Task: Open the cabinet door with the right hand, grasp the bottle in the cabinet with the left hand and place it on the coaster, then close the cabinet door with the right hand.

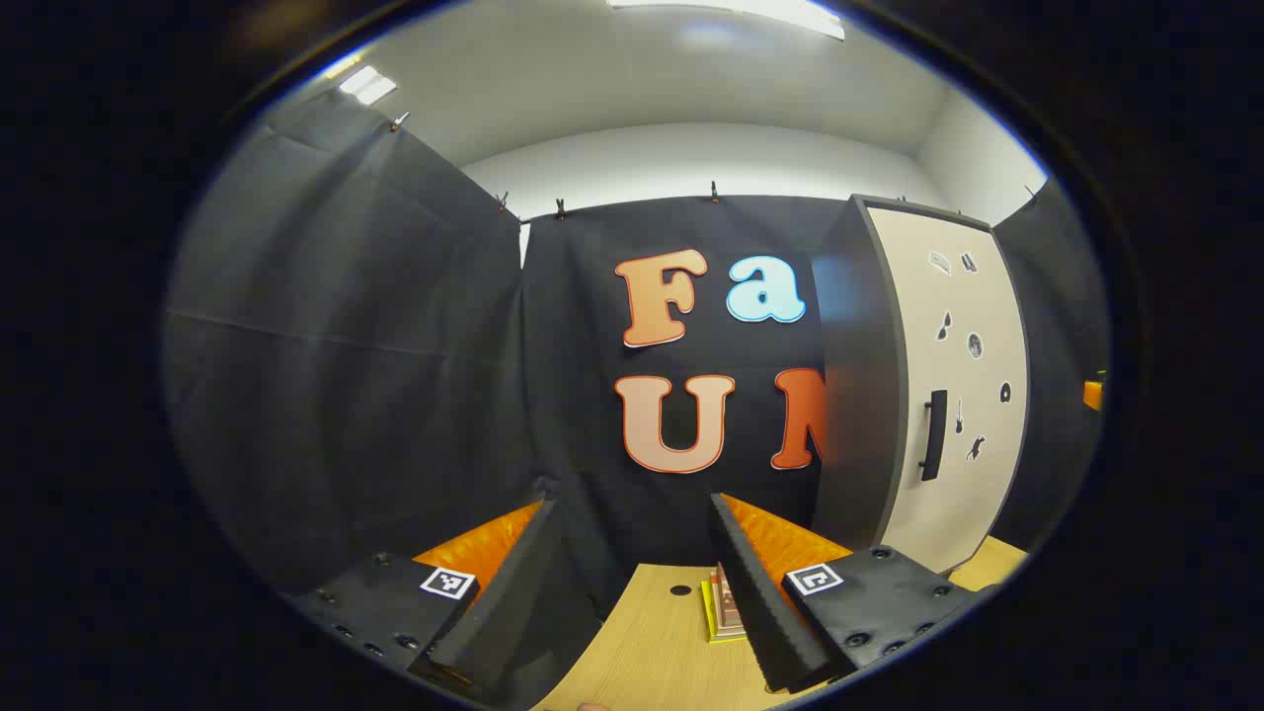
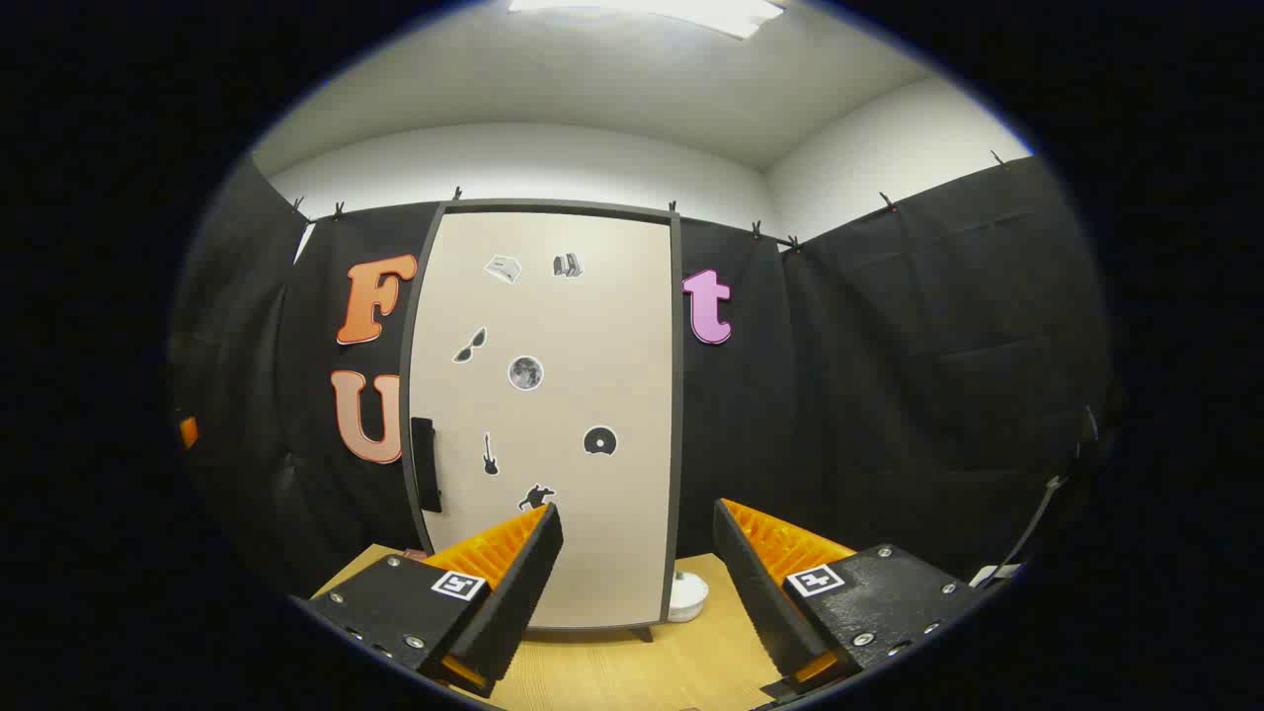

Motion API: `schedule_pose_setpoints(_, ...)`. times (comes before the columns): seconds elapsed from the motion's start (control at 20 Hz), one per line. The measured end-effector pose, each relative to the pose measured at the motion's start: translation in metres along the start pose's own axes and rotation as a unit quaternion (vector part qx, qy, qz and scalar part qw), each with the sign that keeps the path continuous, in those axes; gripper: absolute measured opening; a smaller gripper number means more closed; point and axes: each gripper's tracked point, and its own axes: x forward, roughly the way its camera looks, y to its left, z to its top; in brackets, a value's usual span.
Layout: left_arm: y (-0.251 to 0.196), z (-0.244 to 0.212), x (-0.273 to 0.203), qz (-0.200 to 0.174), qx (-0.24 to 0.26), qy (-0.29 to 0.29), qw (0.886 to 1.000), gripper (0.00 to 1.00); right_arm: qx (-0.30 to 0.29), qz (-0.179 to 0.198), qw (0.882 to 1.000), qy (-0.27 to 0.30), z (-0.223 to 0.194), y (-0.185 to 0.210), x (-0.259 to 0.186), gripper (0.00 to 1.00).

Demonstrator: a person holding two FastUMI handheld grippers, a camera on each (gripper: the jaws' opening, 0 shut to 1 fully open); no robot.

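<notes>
Standing on a pale wooden table (image 2: 632,676), the cabinet (image 2: 548,415) is a tall box with a dark frame and a beige cabinet door (image 1: 953,395) that is shut, dotted with small dark stickers and carrying a dark vertical handle (image 2: 425,478) on its left edge. Black cloth walls close in the booth under a white ceiling with strip lights. In the left gripper view the left gripper (image 1: 632,583) hangs over the table with its jaws wide and nothing between them; the cabinet stands off to the right, seen at an angle. Beyond the fingers lies a small stack of flat square pieces (image 1: 723,610), partly hidden, perhaps the coaster. In the right gripper view the right gripper (image 2: 637,583) faces the door squarely, jaws wide apart and holding nothing. A white round object (image 2: 688,595) peeks out beside the cabinet's lower right corner, too hidden to identify. The bottle is out of sight behind the shut door.
</notes>
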Motion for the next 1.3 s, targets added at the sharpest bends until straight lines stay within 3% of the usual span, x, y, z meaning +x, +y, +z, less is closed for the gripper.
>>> schedule_pose_setpoints(0.2, 0.003, 0.007, 0.006, 0.002, -0.007, -0.008, 1.0, 1.0, -0.003, 0.006, 1.0, 0.004, 0.0, 0.009, -0.001, 0.95)
schedule_pose_setpoints(0.4, 0.007, 0.015, 0.007, 0.007, 0.004, -0.019, 1.0, 0.99, -0.009, 0.007, 1.0, 0.002, 0.002, 0.011, -0.004, 0.99)
schedule_pose_setpoints(0.45, 0.006, 0.016, 0.007, 0.005, 0.005, -0.021, 1.0, 0.98, -0.012, 0.005, 1.0, 0.002, 0.002, 0.009, -0.003, 0.95)
schedule_pose_setpoints(0.9, -0.009, 0.017, 0.009, -0.012, 0.003, -0.023, 1.0, 0.97, -0.002, 0.009, 1.0, 0.011, -0.004, 0.013, 0.002, 0.95)
schedule_pose_setpoints(1.3, 0.002, 0.01, 0.001, 0.003, 0.008, -0.016, 1.0, 0.97, 0.015, 0.077, 0.997, 0.021, -0.005, 0.083, 0.024, 0.95)
